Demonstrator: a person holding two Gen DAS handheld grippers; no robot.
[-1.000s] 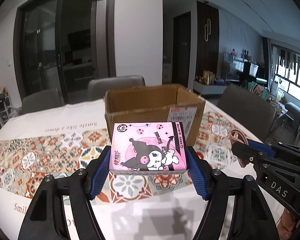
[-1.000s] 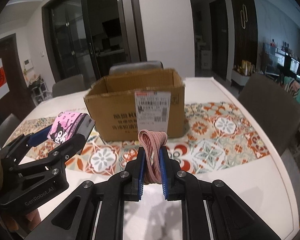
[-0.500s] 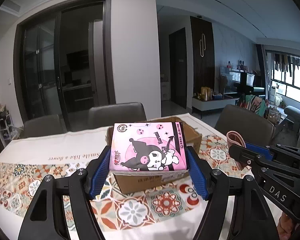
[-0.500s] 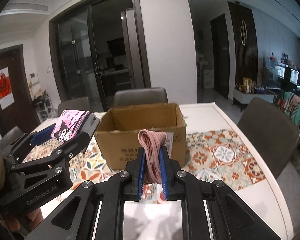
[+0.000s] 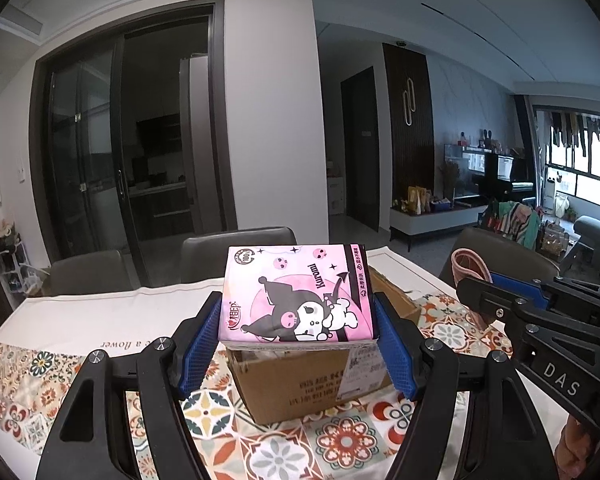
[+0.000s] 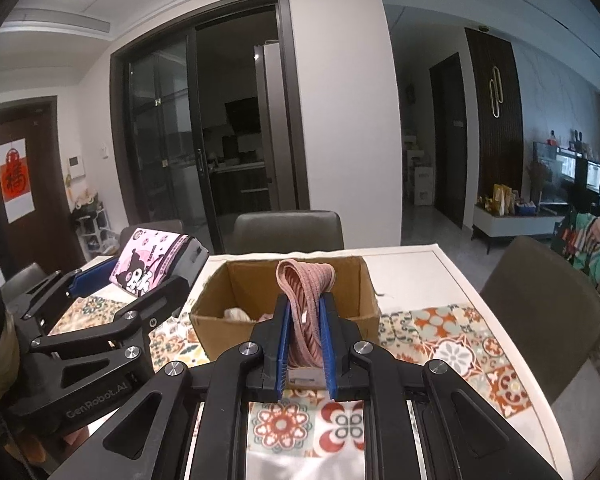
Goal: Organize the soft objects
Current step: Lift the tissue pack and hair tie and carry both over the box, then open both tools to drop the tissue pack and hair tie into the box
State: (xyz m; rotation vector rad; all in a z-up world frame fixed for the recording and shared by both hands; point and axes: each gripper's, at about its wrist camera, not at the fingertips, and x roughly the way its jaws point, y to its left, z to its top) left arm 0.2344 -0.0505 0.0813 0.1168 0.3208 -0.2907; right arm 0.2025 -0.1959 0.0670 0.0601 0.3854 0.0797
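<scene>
The left gripper [image 5: 298, 344] holds a pink tissue pack [image 5: 298, 294] printed with a cartoon character, its jaws clenched on the pack's two sides, raised above the near edge of an open cardboard box [image 5: 312, 384]. The right gripper [image 6: 305, 342] has its jaws squeezed onto a folded pink ribbed cloth [image 6: 306, 308], held up in front of the same box [image 6: 220, 332], where pale soft items lie inside. The box stands on the counter [image 6: 452, 344], on a patterned tile-print cloth
</scene>
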